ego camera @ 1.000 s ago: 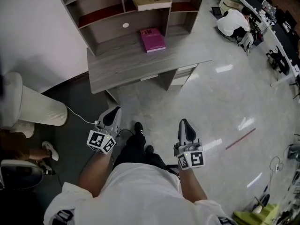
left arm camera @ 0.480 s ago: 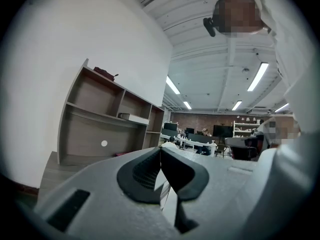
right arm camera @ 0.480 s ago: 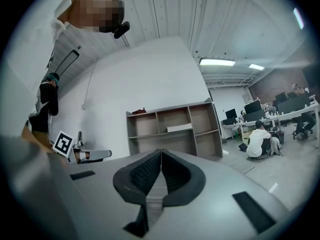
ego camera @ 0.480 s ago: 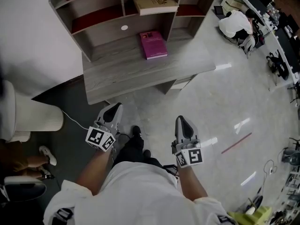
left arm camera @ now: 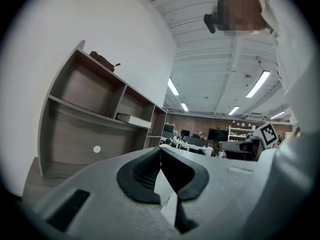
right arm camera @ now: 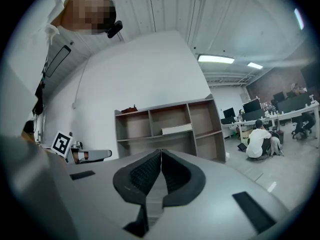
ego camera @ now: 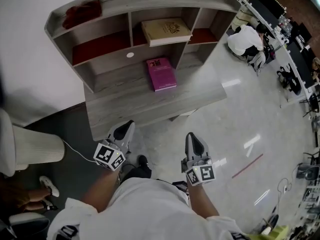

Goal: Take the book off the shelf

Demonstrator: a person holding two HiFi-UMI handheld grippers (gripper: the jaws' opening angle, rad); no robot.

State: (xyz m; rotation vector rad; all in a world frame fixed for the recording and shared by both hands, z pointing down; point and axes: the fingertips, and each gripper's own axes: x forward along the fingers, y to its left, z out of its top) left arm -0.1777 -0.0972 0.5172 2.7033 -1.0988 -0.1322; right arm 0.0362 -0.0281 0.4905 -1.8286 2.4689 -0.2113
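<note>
Left hand-held gripper (ego camera: 127,126) and right hand-held gripper (ego camera: 192,136) are both held out toward 12 o'clock. The left tip is near the front edge of the surface (ego camera: 125,104). Both pairs of jaws are closed tip to tip, with nothing between them.

The tan book (ego camera: 166,31) lies flat in the middle compartment of the shelf (ego camera: 100,49), at 12 o'clock. A magenta book (ego camera: 161,74) lies flat on the surface just below it. A dark red object (ego camera: 82,11) lies on the shelf top at 10 o'clock.
</note>
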